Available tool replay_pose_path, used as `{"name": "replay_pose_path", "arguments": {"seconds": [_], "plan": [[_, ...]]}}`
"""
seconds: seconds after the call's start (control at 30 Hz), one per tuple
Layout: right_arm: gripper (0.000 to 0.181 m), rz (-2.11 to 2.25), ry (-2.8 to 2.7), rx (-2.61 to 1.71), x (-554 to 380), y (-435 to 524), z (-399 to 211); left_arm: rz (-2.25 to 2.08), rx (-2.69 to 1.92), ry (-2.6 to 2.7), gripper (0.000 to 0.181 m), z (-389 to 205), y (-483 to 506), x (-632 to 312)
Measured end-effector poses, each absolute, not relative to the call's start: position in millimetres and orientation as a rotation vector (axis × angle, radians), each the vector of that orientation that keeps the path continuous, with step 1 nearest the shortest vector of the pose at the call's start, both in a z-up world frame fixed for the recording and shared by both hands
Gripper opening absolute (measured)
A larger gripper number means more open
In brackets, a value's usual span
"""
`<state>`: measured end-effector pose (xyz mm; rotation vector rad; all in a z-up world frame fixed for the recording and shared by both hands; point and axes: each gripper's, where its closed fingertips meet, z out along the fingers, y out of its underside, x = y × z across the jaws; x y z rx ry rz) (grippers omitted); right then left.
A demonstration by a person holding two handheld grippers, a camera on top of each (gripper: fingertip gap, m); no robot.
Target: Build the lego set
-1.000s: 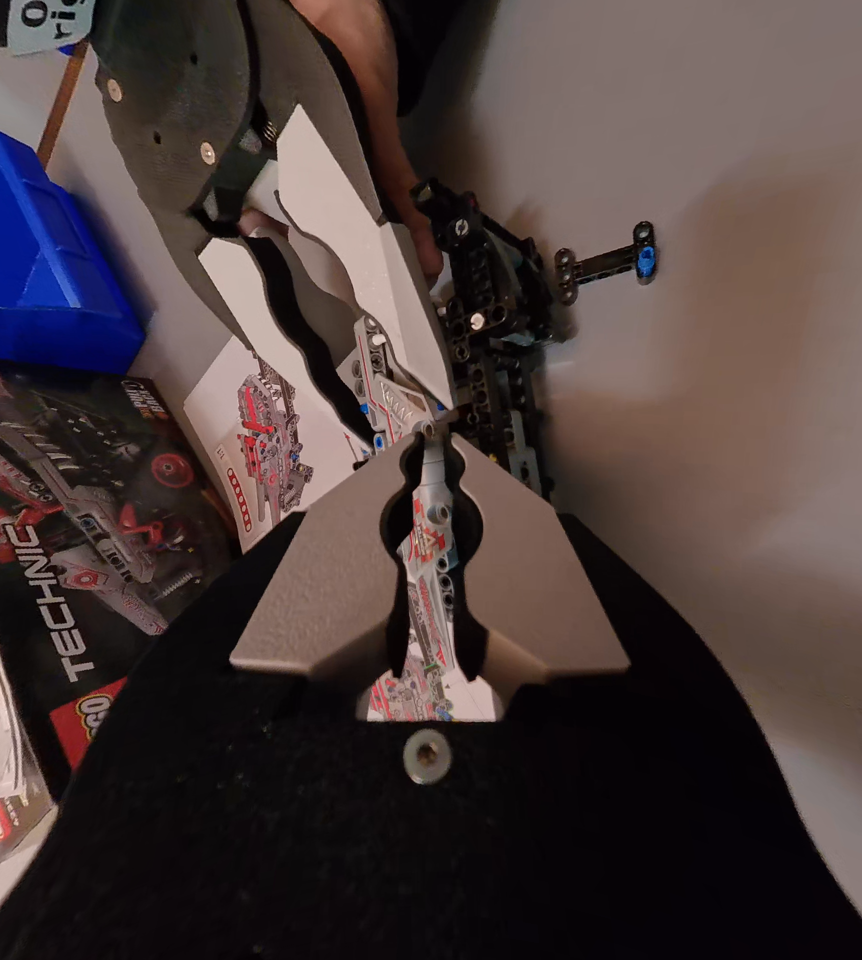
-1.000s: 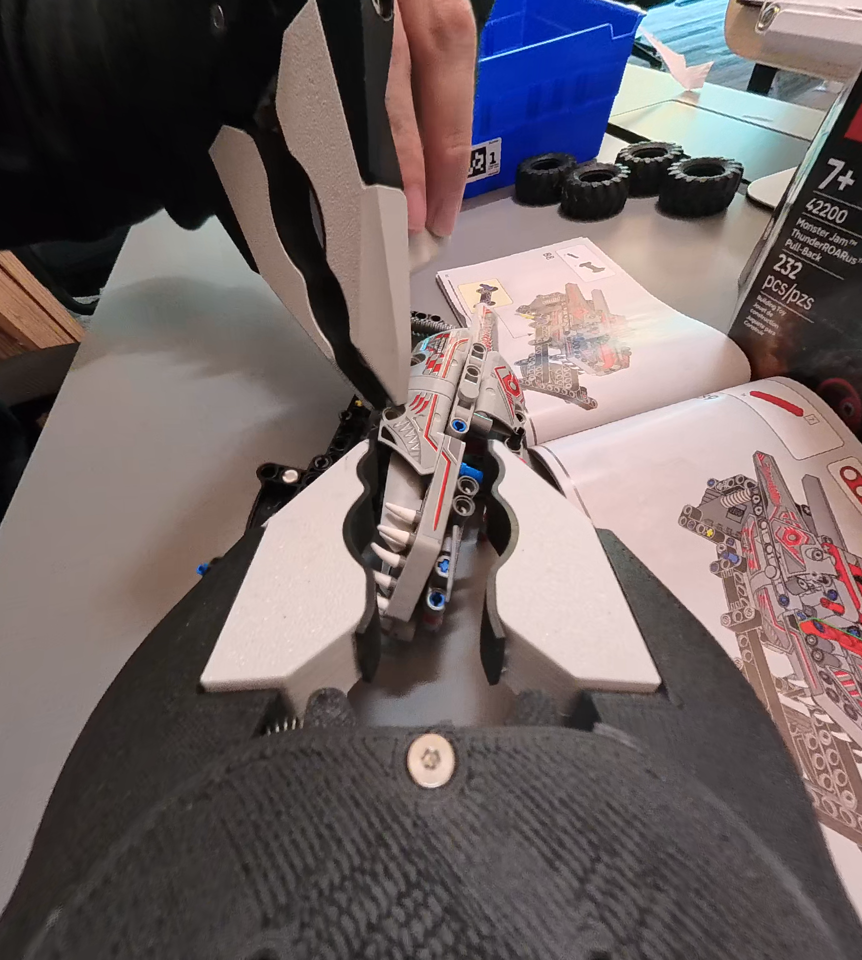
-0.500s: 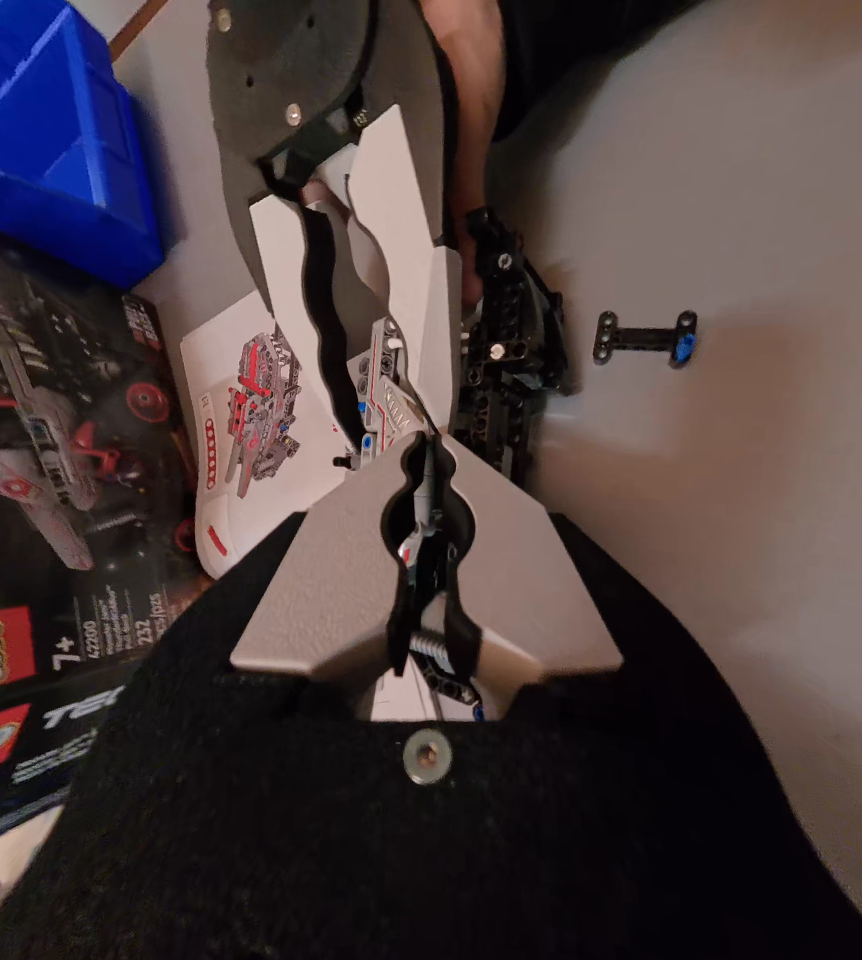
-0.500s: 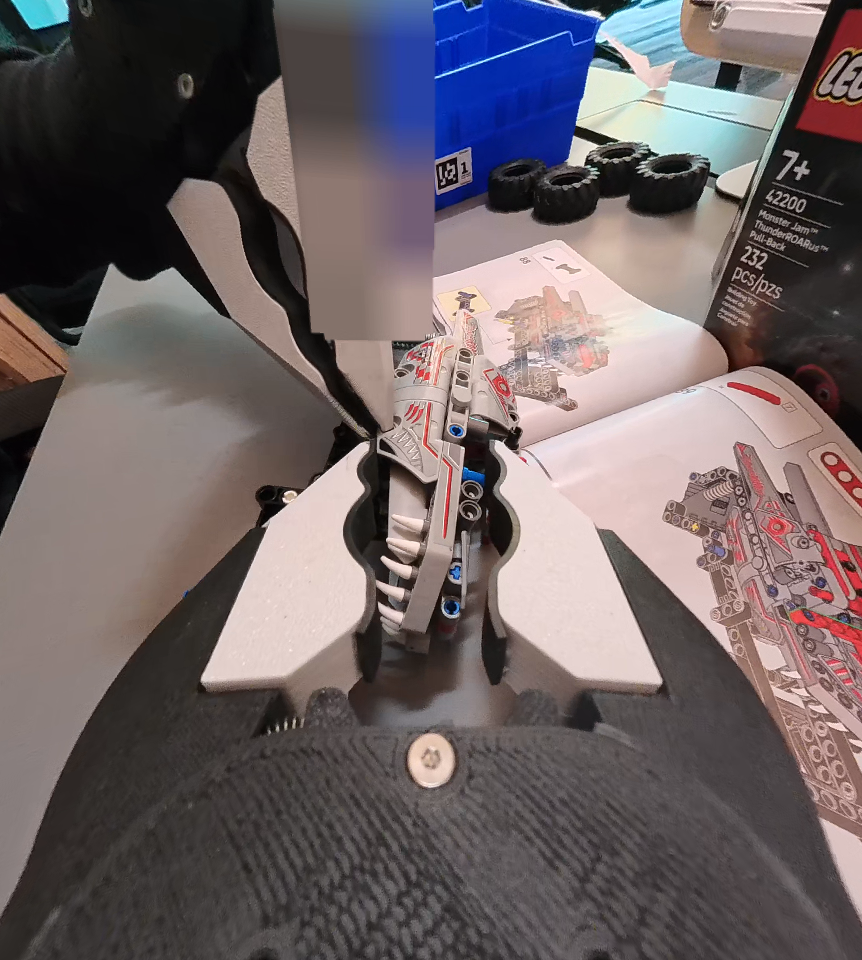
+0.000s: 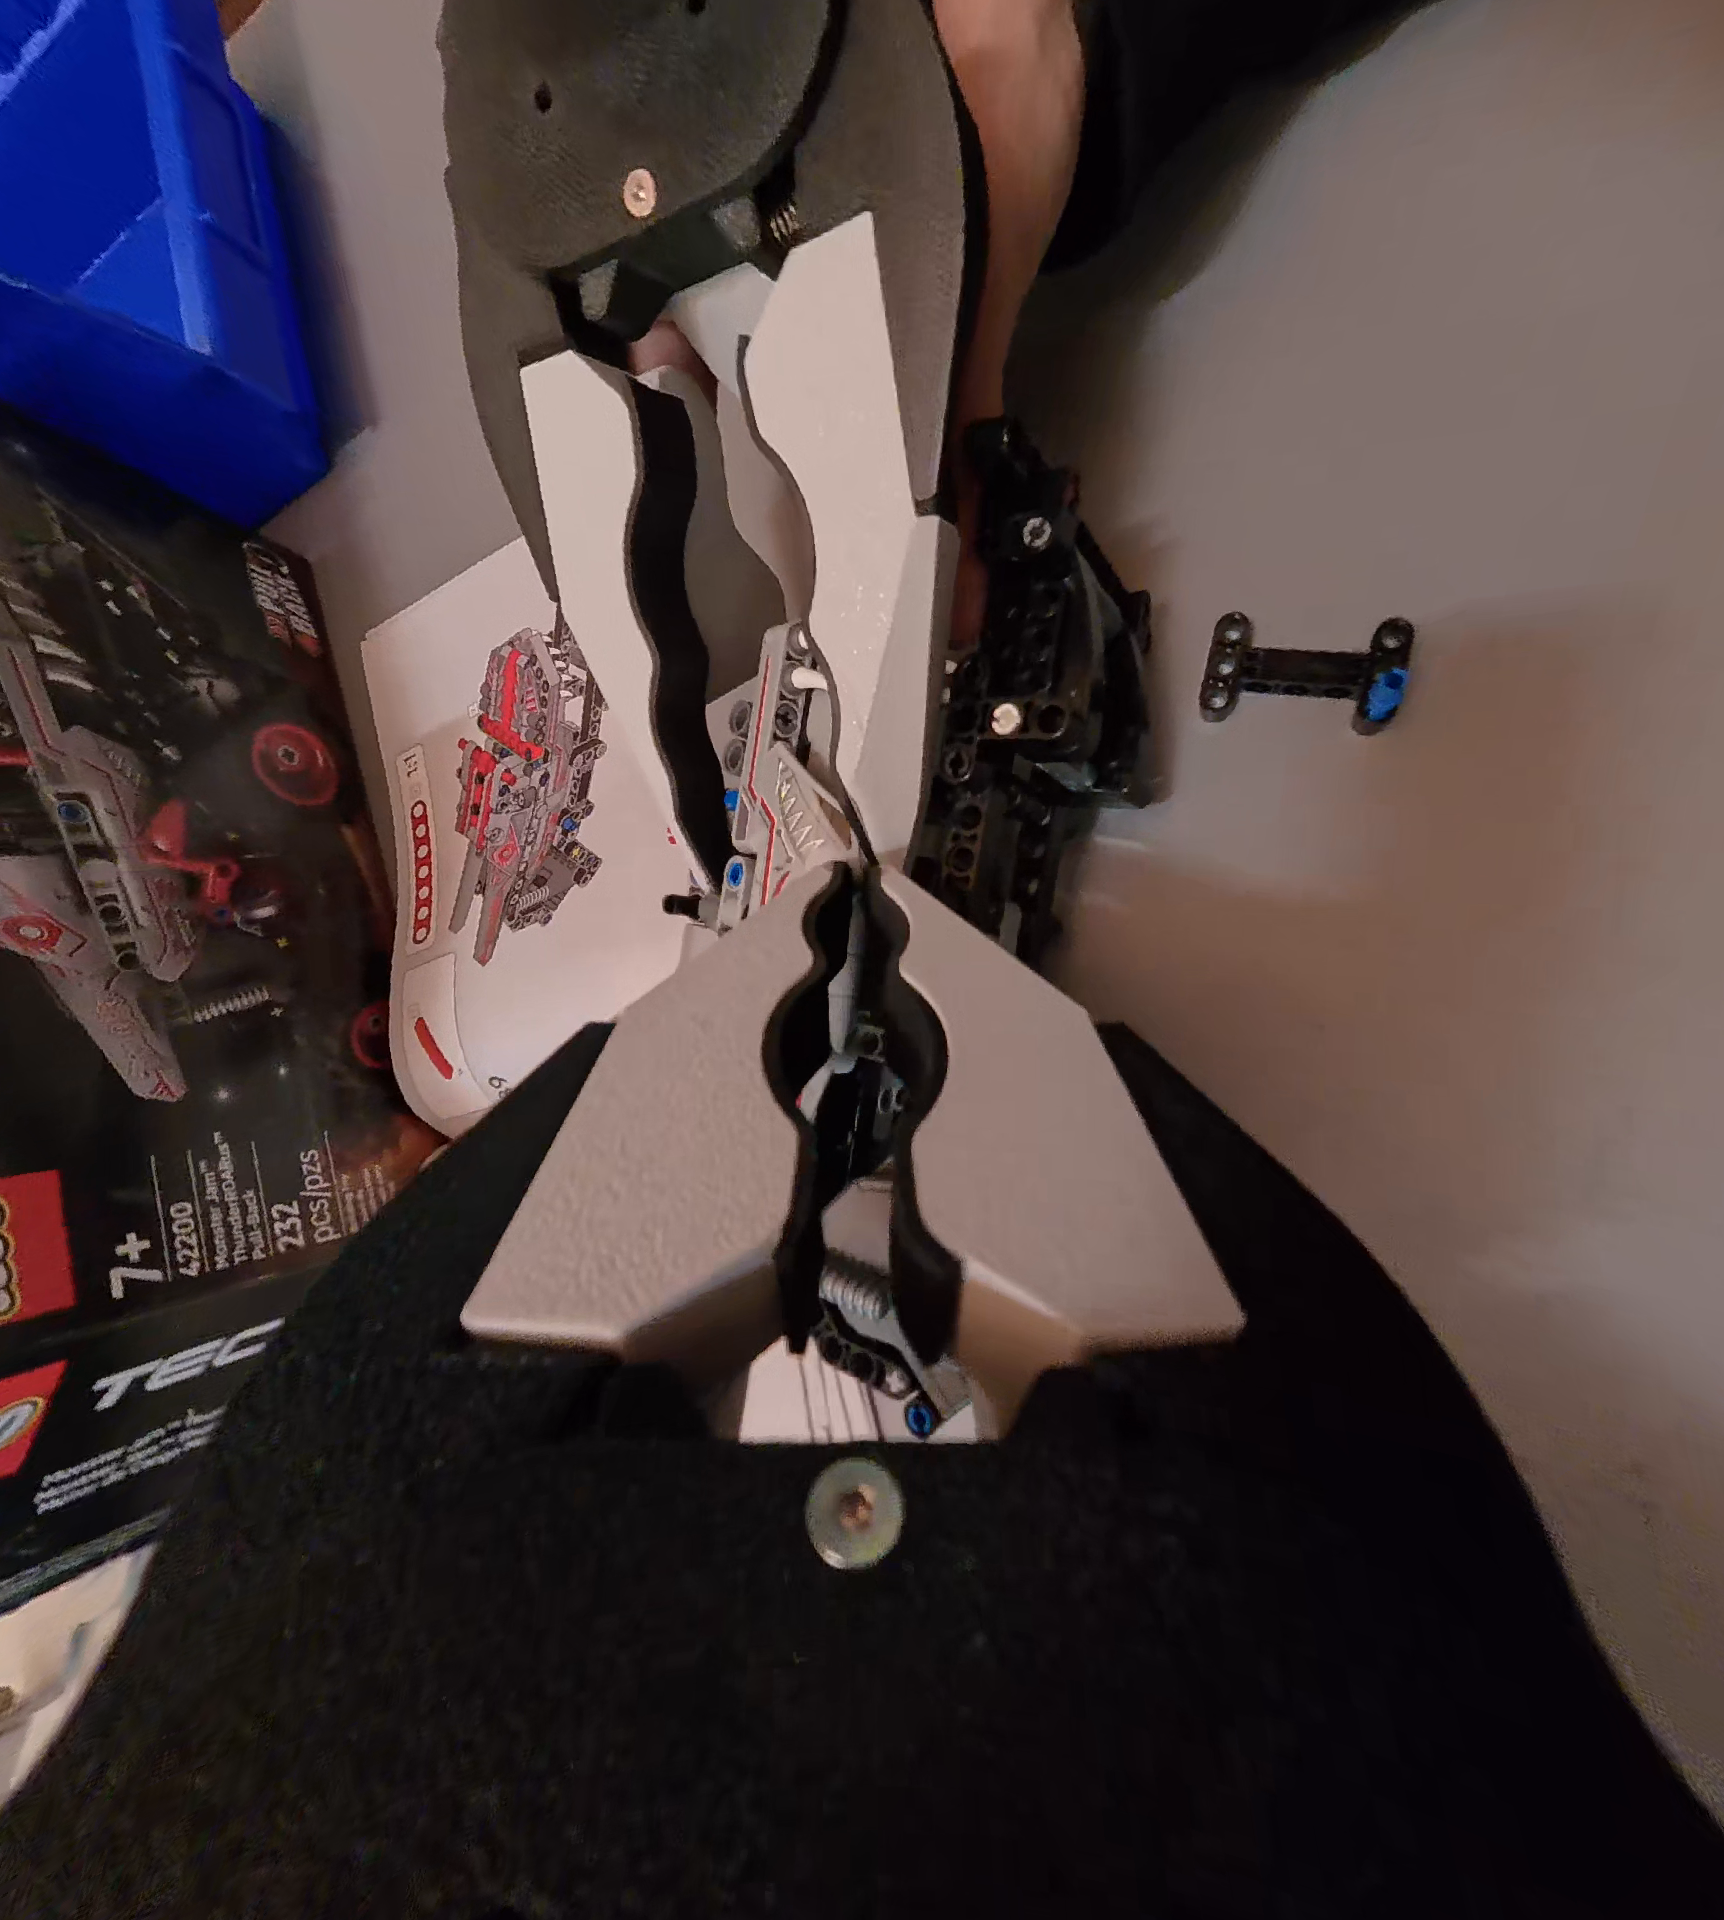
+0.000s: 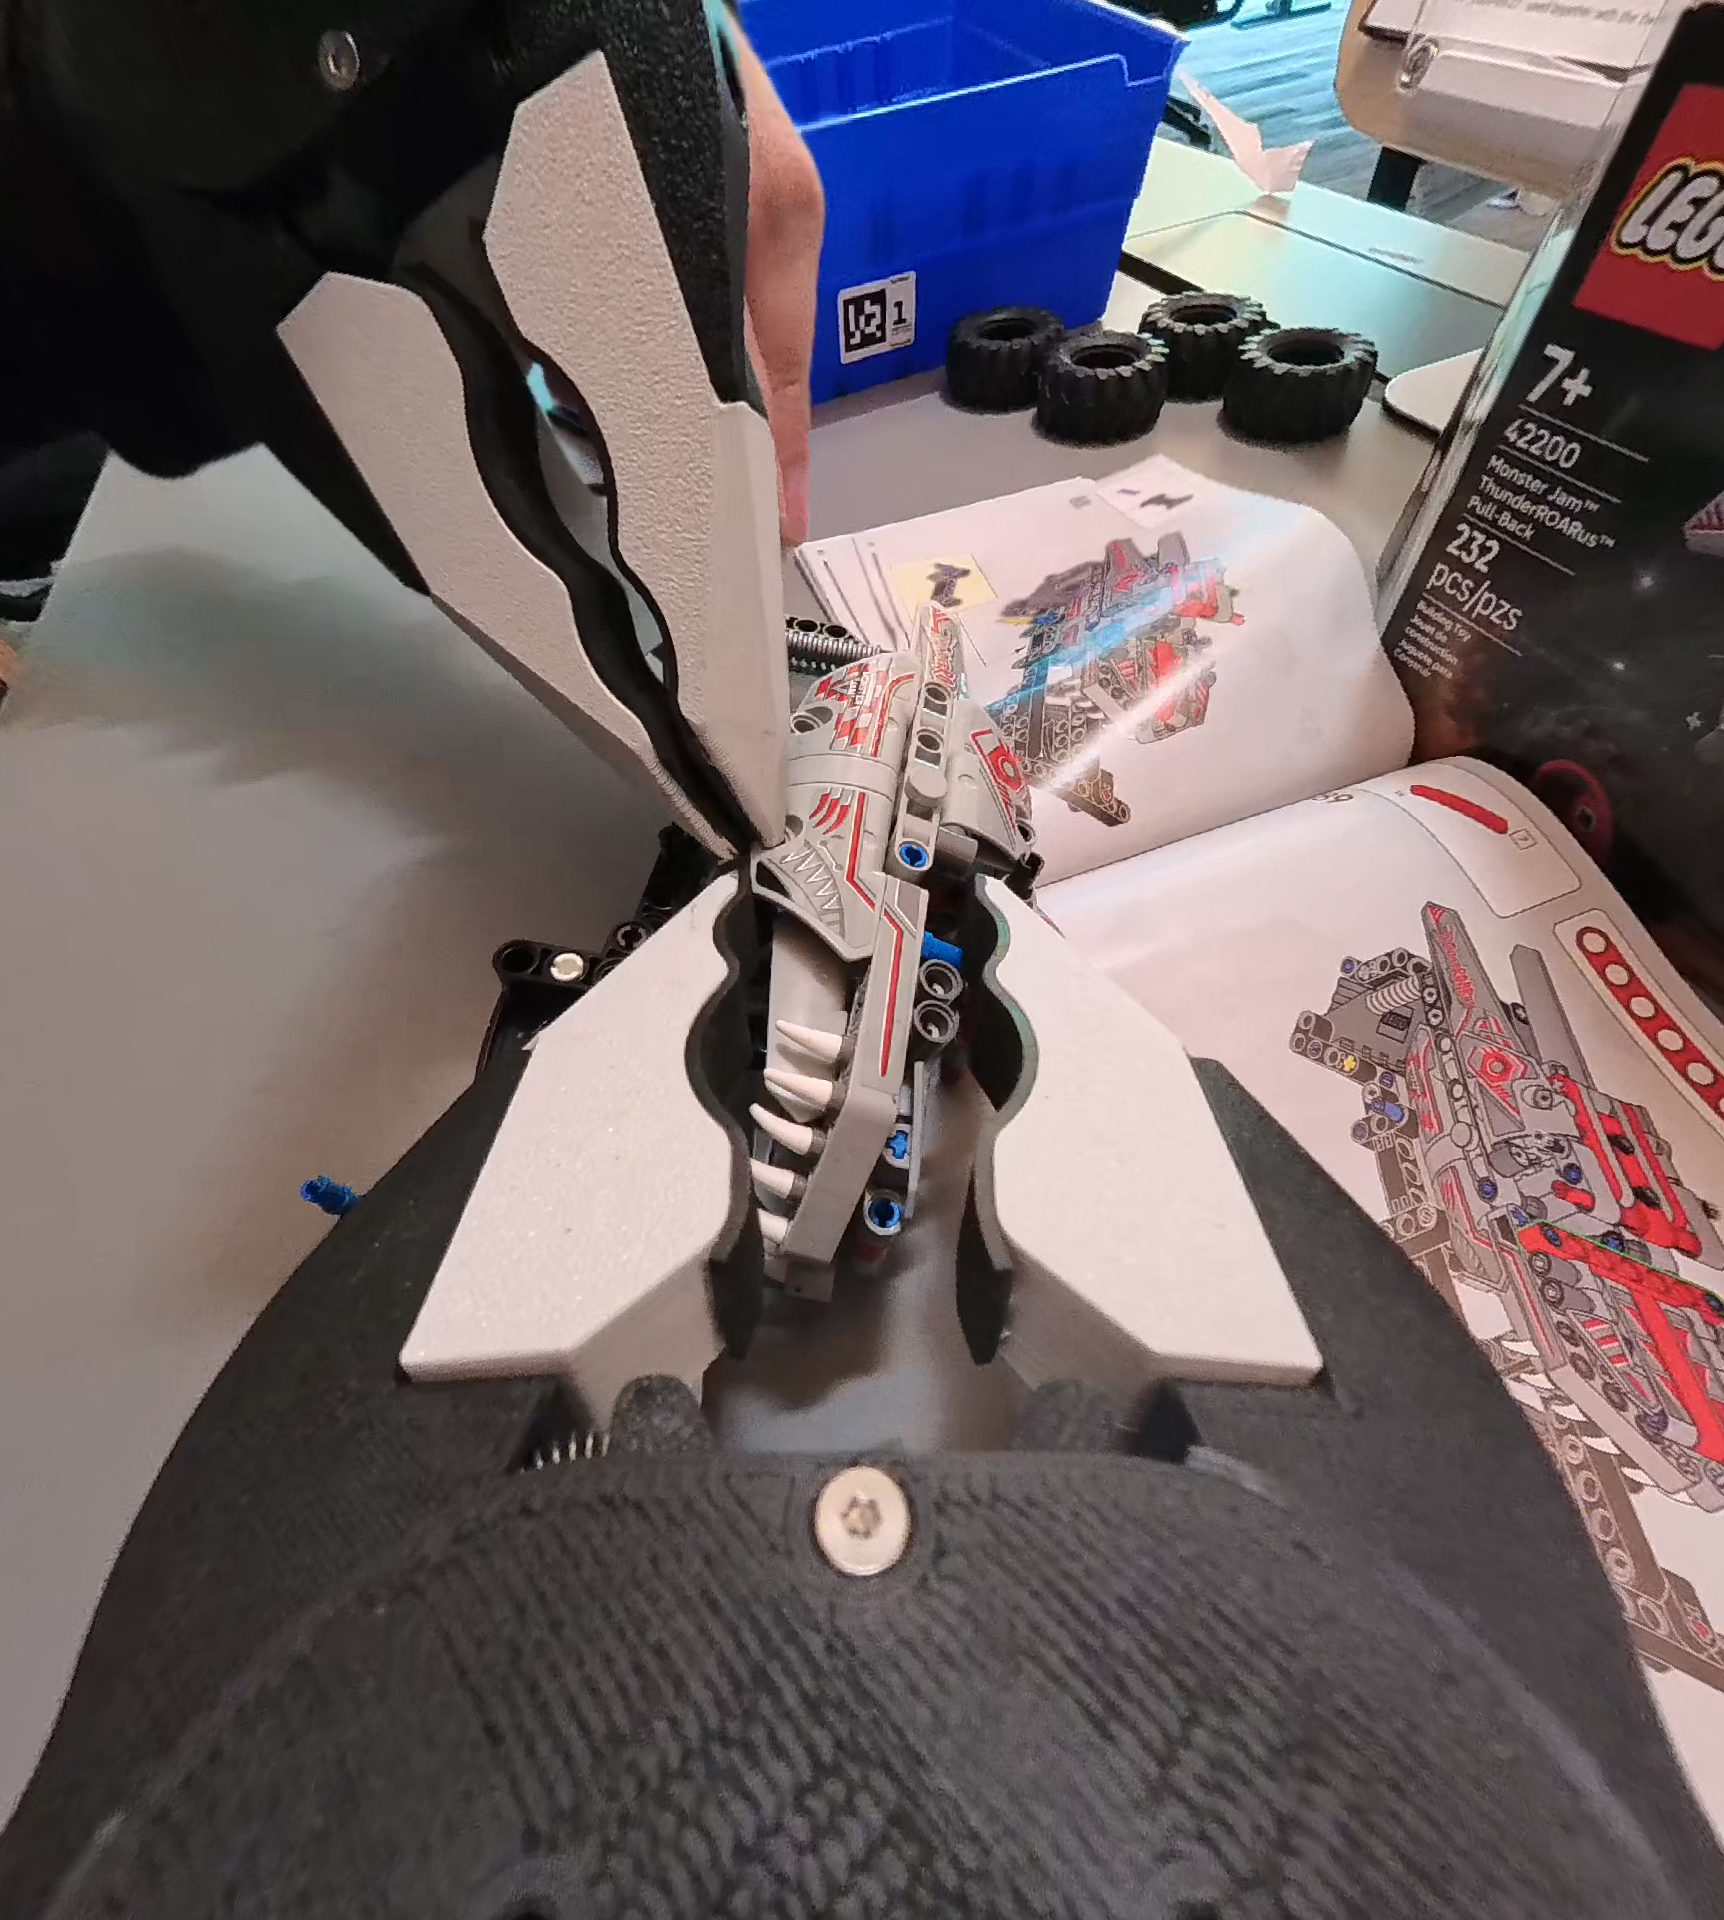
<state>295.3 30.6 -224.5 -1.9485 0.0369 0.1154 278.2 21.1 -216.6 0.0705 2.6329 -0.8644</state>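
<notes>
Since the earlier frame the left gripper (image 5: 853,904) has been swung farther over the model (image 6: 863,997), pinching its tip; the right gripper (image 6: 863,935) clamps its length, axis running straight ahead between the jaws.

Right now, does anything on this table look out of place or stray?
A small blue pin lies alone on the bare table, apart from the grey model that both grippers hold. Nothing looks spilled or broken.

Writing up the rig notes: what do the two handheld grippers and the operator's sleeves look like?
Both match: the left gripper and the right gripper have a rough black body with one silver screw, and pale grey angular fingers with wavy black pads. A small spring shows on each. Sleeve is black. No cables visible.
</notes>
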Motion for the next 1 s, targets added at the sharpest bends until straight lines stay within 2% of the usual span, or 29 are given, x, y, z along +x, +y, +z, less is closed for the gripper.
{"name": "replay_pose_path", "arguments": {"seconds": [0.03,0.4,1.0], "plan": [[0.038,0.116,0.034,-1.949,294.9,30.8,-224.6,-0.845,0.099,2.654,0.0,-216.7,21.5,277.6],[0.038,0.106,0.026,-1.953,294.3,31.3,-225.2,-0.574,0.326,3.054,0.0,-216.7,25.3,277.4],[0.039,0.06,-0.011,-1.966,291.6,31.2,-227.0,-0.321,0.408,2.895,0.0,-220.4,25.8,275.0]]}}
